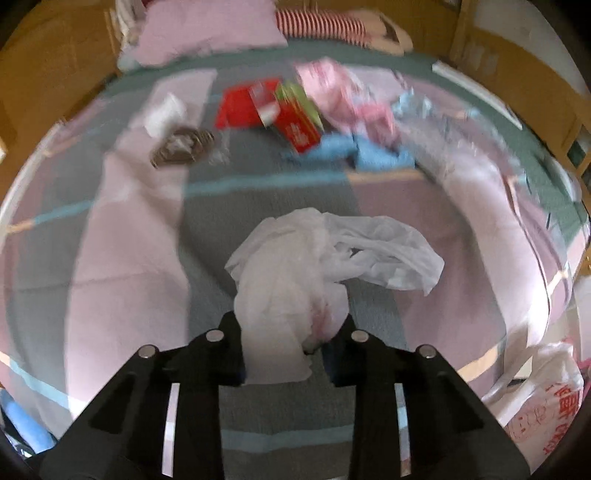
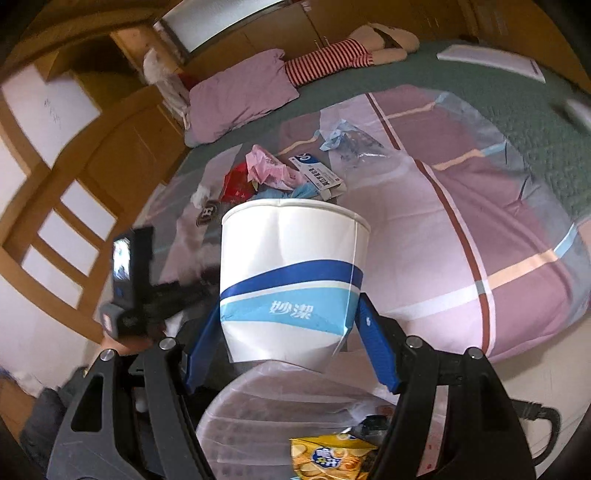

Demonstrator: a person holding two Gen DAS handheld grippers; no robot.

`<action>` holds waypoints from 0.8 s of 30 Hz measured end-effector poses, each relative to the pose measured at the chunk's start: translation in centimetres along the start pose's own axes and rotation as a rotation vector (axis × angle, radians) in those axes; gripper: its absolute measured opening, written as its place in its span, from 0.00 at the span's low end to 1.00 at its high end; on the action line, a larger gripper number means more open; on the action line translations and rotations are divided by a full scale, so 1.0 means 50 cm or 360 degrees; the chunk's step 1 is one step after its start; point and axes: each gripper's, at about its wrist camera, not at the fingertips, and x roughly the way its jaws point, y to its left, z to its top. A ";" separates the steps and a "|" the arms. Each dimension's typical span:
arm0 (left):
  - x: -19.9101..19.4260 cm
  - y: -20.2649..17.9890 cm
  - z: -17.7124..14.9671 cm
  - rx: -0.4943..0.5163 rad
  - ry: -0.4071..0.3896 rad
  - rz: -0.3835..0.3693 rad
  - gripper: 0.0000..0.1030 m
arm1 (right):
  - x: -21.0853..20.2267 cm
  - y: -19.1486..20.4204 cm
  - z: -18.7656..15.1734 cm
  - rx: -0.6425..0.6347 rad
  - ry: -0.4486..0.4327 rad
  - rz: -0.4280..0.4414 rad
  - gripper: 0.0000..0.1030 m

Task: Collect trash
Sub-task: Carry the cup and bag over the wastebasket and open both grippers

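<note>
Well, left gripper clamps a crumpled white bag, right gripper a paper cup — beyond the cup, a litter pile remains.

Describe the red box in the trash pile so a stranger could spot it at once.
Start at the pink pillow at the head of the bed, then drop to the litter heap mid-bed. The red rectangular cardboard box lies tilted there, between crumpled pink plastic and a blue cloth. Only it is rigid, with white printing.

green bed, pillow, seemingly wooden cabinets
</note>
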 end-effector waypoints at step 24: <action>-0.563 -0.092 -0.137 -0.0007 -0.0770 0.0062 0.29 | -0.248 0.089 -0.058 -0.0452 -0.0208 -0.0142 0.68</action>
